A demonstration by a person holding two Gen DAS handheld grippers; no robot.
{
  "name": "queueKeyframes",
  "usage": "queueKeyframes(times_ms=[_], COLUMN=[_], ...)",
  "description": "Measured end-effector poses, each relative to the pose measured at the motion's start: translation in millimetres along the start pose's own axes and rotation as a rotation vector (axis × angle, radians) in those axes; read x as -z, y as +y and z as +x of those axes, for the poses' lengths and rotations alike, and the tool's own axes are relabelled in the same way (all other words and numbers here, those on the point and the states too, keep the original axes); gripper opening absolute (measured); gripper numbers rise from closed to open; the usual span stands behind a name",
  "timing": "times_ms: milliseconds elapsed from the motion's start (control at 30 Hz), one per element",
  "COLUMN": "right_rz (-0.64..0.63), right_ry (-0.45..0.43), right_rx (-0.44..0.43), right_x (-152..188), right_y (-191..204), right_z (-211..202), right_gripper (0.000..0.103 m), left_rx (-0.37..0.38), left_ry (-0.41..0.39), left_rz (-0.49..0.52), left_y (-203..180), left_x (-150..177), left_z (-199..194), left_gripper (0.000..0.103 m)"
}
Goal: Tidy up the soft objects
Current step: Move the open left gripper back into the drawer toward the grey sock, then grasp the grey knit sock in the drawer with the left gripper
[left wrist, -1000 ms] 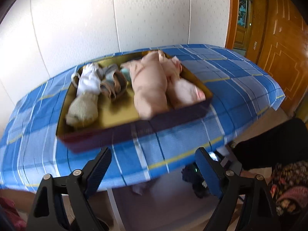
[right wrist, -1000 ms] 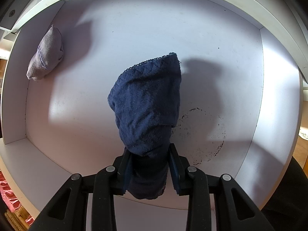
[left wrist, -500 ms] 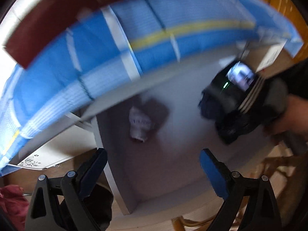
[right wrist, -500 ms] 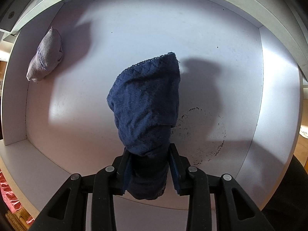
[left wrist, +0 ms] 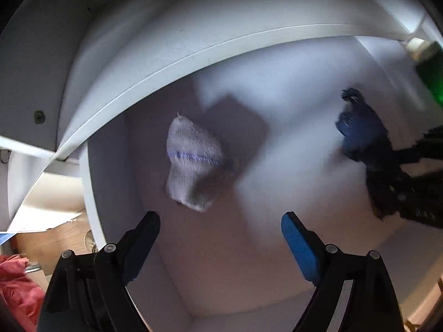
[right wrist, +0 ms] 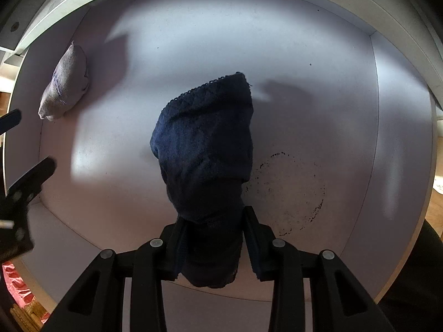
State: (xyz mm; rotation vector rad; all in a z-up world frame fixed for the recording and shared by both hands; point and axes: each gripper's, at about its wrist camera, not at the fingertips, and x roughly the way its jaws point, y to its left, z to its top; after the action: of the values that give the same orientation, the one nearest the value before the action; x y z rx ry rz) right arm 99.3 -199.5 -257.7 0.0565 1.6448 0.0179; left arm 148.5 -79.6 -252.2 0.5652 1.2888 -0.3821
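My right gripper (right wrist: 213, 231) is shut on a rolled dark navy cloth (right wrist: 206, 149) and holds it inside a white shelf compartment (right wrist: 360, 110). The navy cloth also shows in the left wrist view (left wrist: 362, 138) at the right, with the right gripper behind it. A rolled grey sock with a blue stripe (left wrist: 191, 163) lies at the compartment's left side, also seen in the right wrist view (right wrist: 65, 83). My left gripper (left wrist: 221, 238) is open and empty, a short way in front of the grey sock. Its fingers (right wrist: 33, 174) show at the left edge of the right wrist view.
The shelf floor bears a ring of dark specks (right wrist: 290, 191) to the right of the navy cloth. A white shelf board (left wrist: 193, 52) runs overhead. Red fabric (left wrist: 16, 287) and wooden floor (left wrist: 55, 238) lie outside the compartment at lower left.
My left gripper has swung from the box on the checked table down into the shelf compartment, now facing the grey sock. My right gripper holds the navy cloth in the same place.
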Motion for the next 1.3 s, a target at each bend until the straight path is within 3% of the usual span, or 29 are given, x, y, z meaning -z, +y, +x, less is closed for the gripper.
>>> queueKeyframes(times_ms=[200,433,800,900,1033,1300], right_rz=[0.003,0.007,0.003,0.001,0.001,0.002], right_ry=[-0.001,-0.004,-0.010,-0.010,-0.012,-0.013], right_rx=[-0.003,-0.006,-0.004,0.000,-0.001,-0.001], right_x=[-0.1,0.0,1.7,4.2,6.3,9.4], right_y=[-1.0,0.3,8.5,9.6,6.5,4.3], right_z=[-0.9,-1.7,-1.0,-2.7,-1.0,0.1], right_gripper=[0.036,0.036,0.036,0.037,0.037,0.037], left_rx=[-0.020,-0.031,0.017,0.050,0.097,0.103], left_ry=[-0.051,-0.026,0.010,0.026,0.027,0.045], left_rz=[-0.051,-0.032,-0.108,-0.144,-0.192,-0.153], left_y=[8.9,8.5,27.2,38.6,48.3,42.1], left_x=[-19.2,-29.8,-33.5,-34.5,-25.8,-21.5], left_z=[10.4,24.4,44.3,52.4,54.4,50.7], left_gripper=[0.090,0.090,0.089,0.079,0.072,0.070])
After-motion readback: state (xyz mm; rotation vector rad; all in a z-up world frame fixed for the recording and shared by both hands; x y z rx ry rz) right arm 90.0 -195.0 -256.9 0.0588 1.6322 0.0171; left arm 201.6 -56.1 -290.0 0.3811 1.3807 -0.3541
